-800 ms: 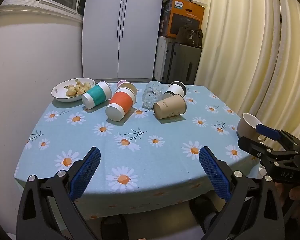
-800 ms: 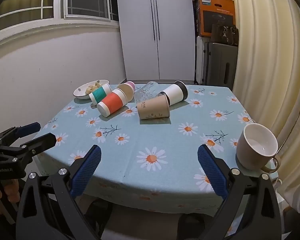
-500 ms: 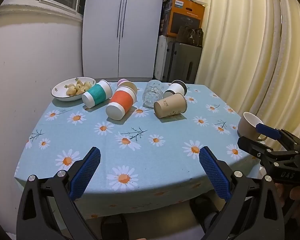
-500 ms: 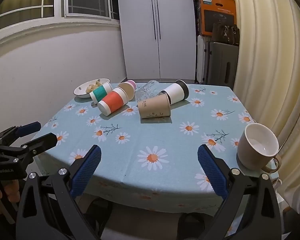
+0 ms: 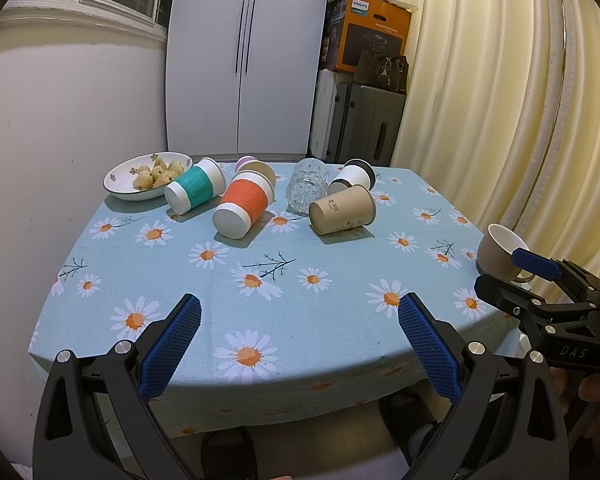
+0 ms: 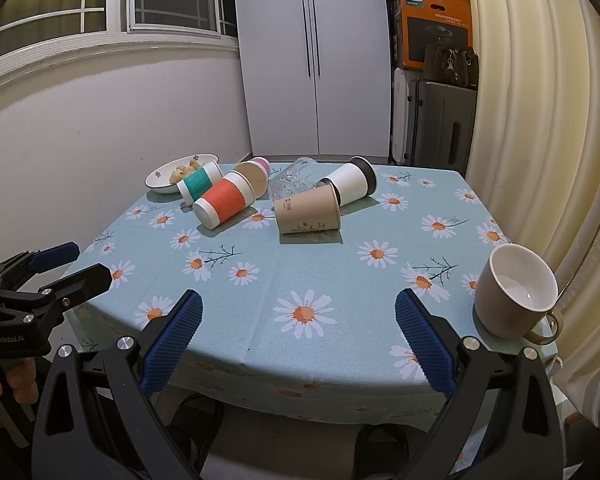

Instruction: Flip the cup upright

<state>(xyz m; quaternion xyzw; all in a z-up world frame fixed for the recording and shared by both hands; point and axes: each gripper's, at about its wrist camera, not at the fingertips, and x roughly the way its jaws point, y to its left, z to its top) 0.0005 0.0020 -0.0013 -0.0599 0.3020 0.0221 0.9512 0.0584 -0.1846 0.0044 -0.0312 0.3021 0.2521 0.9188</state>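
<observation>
Several cups lie on their sides at the far part of the table: a teal-sleeved cup (image 5: 194, 191), an orange-sleeved cup (image 5: 244, 210), a pink cup (image 5: 252, 165), a clear glass (image 5: 306, 186), a brown paper cup (image 5: 342, 210) and a white cup with a black rim (image 5: 352, 176). They also show in the right wrist view, such as the orange cup (image 6: 224, 200) and the brown cup (image 6: 308, 214). A beige mug (image 6: 514, 292) stands upright at the right edge. My left gripper (image 5: 298, 354) and right gripper (image 6: 298, 344) are open and empty over the near table edge.
A white bowl of snacks (image 5: 146, 176) sits at the far left corner, by the wall. The table has a blue daisy cloth (image 5: 300, 264). Curtains (image 6: 540, 120) hang close on the right. A white cabinet and stacked boxes stand behind.
Both views have shifted very slightly; the cups and mug have not moved and both grippers stay open.
</observation>
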